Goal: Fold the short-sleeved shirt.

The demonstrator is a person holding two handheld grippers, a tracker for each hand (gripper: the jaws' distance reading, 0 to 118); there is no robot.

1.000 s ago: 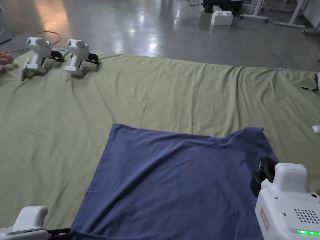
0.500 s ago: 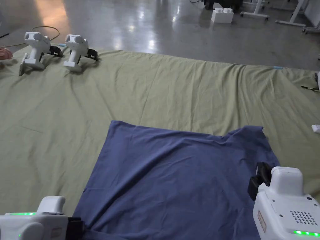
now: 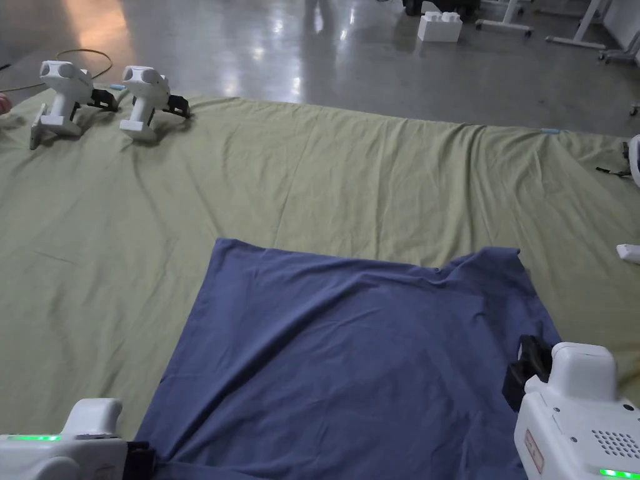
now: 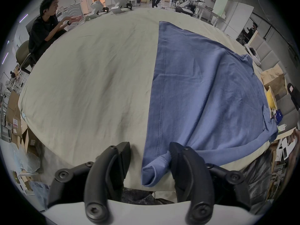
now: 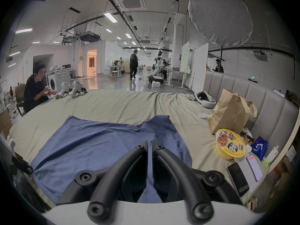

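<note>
A blue short-sleeved shirt [image 3: 350,350] lies spread on the green sheet [image 3: 344,175], mildly wrinkled. In the left gripper view the shirt [image 4: 203,90] has its near hem corner rolled up at the table's edge. My left gripper [image 4: 149,145] stands open around that corner, and its right jaw touches the cloth. In the head view the left gripper [image 3: 140,459] is at the bottom left. My right gripper [image 3: 531,369] is at the shirt's right edge. In the right gripper view its jaws [image 5: 150,141] are closed to a thin slit with blue shirt cloth [image 5: 97,144] between them.
Two spare white grippers [image 3: 62,103] [image 3: 147,97] stand at the sheet's far left corner, where a person [image 4: 43,28] sits. A paper bag [image 5: 230,113], a yellow noodle bowl [image 5: 230,145], phones [image 5: 237,179] and a white headset [image 5: 205,98] crowd the right side.
My left gripper came up beside the shirt's near left corner, then sank a little. The right gripper has stayed at the shirt's right edge.
</note>
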